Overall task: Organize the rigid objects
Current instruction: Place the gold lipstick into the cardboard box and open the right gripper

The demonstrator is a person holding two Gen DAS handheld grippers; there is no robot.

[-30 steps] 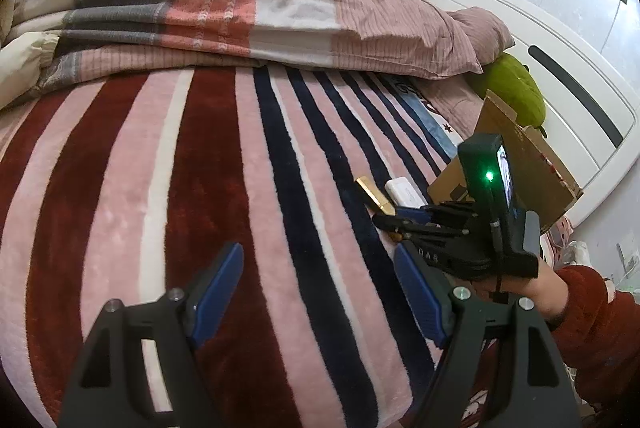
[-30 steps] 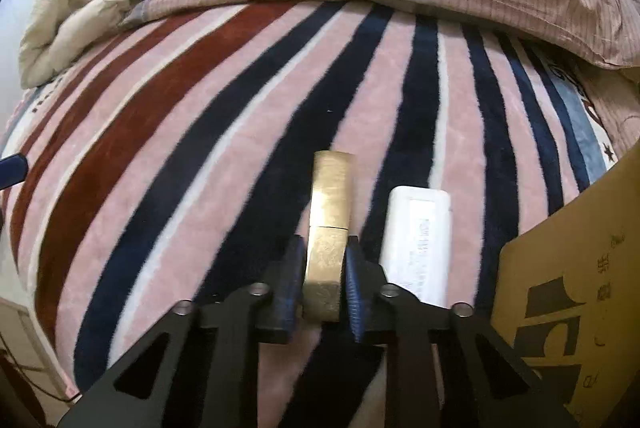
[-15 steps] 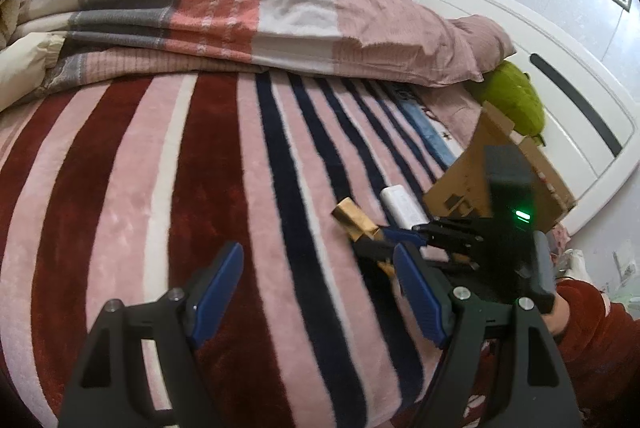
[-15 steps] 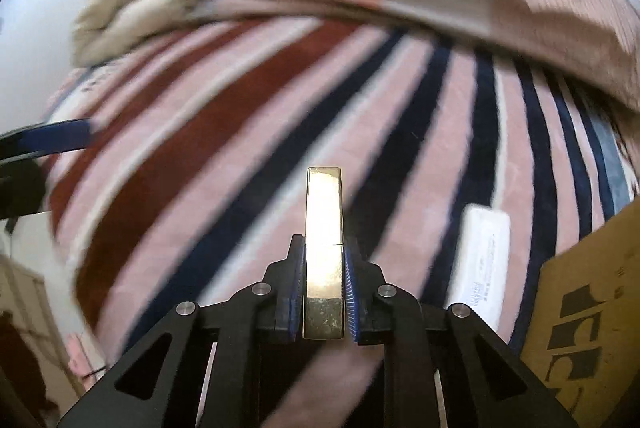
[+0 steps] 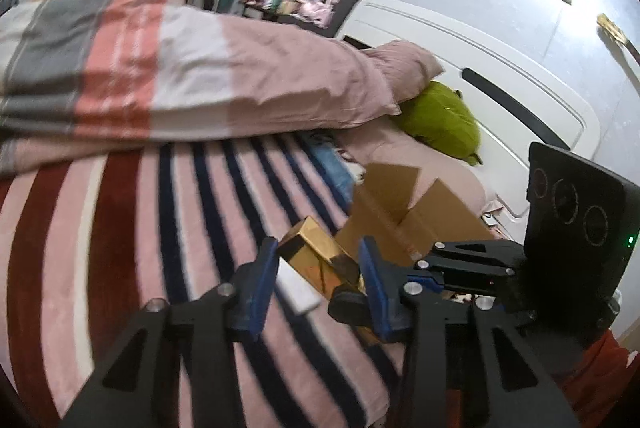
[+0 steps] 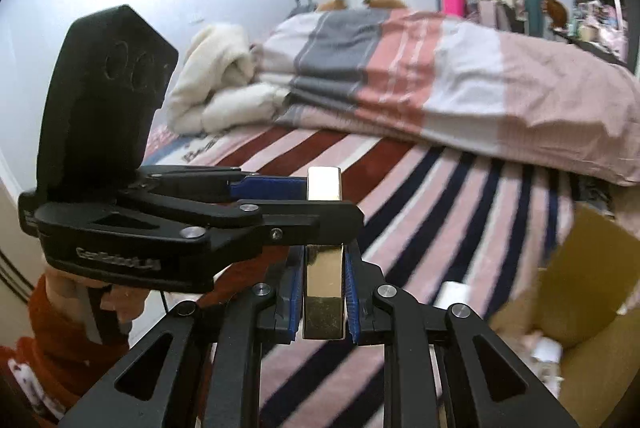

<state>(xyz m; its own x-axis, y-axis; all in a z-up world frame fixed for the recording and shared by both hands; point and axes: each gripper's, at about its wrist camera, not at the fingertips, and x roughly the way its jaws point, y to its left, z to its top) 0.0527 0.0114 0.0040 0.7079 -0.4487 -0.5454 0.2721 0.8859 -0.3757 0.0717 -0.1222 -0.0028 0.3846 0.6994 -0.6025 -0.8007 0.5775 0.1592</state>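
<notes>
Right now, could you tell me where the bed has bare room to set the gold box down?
The striped blanket is bare between the folded duvet and the cardboard box. It is crowded near the white box by the carton, and around both tools: the right tool grips the gold box, the left tool straddles it.

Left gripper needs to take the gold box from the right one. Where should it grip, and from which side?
Grip the far half of the gold box on its long flat faces, coming in from the left, across its length. The right gripper is shut on the near half, so only that end is free. The open left gripper already straddles it.
</notes>
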